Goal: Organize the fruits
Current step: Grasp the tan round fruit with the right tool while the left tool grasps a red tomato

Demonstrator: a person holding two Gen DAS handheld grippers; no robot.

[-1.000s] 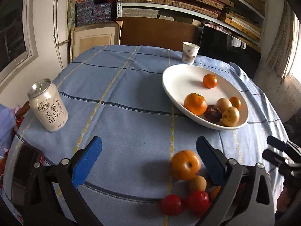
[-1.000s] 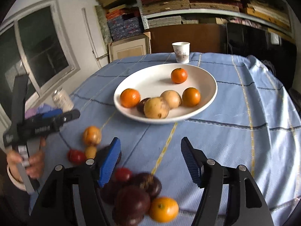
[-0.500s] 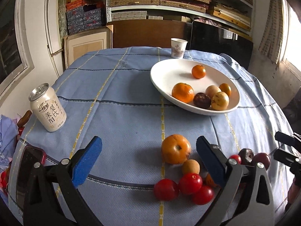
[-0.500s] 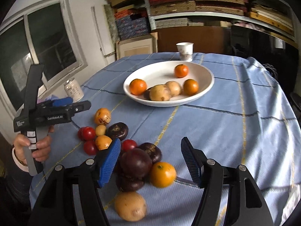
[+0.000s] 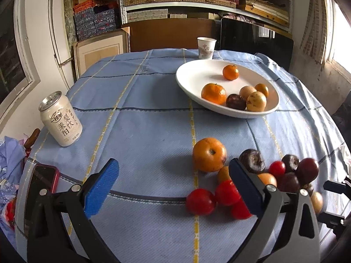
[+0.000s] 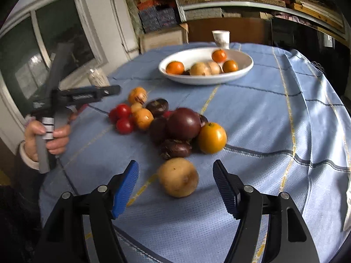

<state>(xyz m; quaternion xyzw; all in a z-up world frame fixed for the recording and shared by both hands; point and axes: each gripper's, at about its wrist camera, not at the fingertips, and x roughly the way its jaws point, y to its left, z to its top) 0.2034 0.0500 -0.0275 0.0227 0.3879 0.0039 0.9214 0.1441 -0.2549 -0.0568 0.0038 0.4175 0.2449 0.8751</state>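
A white plate (image 5: 193, 74) (image 6: 204, 80) at the table's far side holds oranges, a dark plum and pale round fruits. A loose pile lies on the blue cloth: a large orange (image 5: 209, 154), red tomatoes (image 5: 200, 201), dark plums (image 6: 184, 123), a yellow-orange fruit (image 6: 211, 138) and a tan pear-like fruit (image 6: 177, 177). My left gripper (image 5: 173, 188) is open, low over the cloth left of the pile. My right gripper (image 6: 175, 185) is open, with the tan fruit just ahead between its blue pads (image 6: 126, 188). The left gripper also shows in the right wrist view (image 6: 87, 96).
A white drink can (image 5: 60, 118) stands at the left. A paper cup (image 5: 205, 47) stands behind the plate. A phone in a red case (image 5: 41, 188) lies at the near left edge. Shelves, boxes and a dark chair back stand beyond the table.
Both grippers have drawn back from the table, so more of the fruit pile shows. The tan fruit has come into view between the right gripper's pads. Both stay open.
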